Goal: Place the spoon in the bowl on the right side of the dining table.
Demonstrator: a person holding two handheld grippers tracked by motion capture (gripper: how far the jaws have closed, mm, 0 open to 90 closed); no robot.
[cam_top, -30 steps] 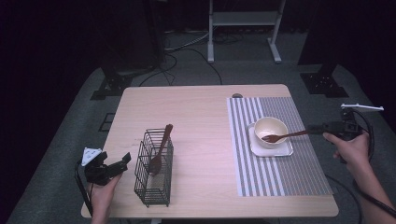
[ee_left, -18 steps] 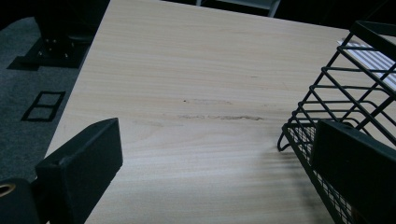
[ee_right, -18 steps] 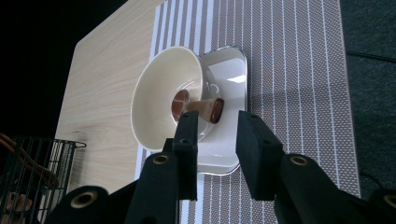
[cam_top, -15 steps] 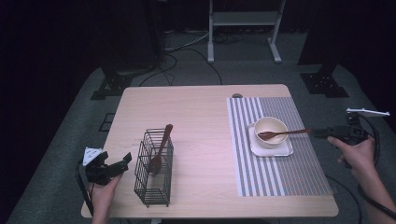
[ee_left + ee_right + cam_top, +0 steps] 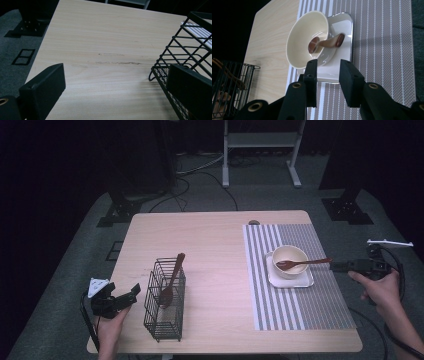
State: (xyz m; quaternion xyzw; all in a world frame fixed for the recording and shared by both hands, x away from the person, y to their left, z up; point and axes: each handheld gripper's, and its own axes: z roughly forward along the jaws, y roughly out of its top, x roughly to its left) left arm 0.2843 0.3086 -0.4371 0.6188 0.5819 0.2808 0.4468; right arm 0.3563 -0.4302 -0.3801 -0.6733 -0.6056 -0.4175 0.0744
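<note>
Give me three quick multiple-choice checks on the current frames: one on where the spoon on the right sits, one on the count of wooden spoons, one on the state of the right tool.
1. Where does the spoon on the mat side lie?
A. In the cream bowl
B. Flat on the bare table
C. In the wire basket

2. How many wooden spoons are in sight?
A. One
B. Two
C. Four

3. How is the right tool now?
A. Clamped on the spoon handle
B. Clamped on the bowl rim
C. Open, gripping nothing

Answers:
1 A: its head rests inside the bowl on the small plate, handle over the rim.
2 B: one in the bowl, one standing in the wire basket.
3 C: the right gripper view shows a gap between its jaws, which have just been opening, short of the handle.
</note>
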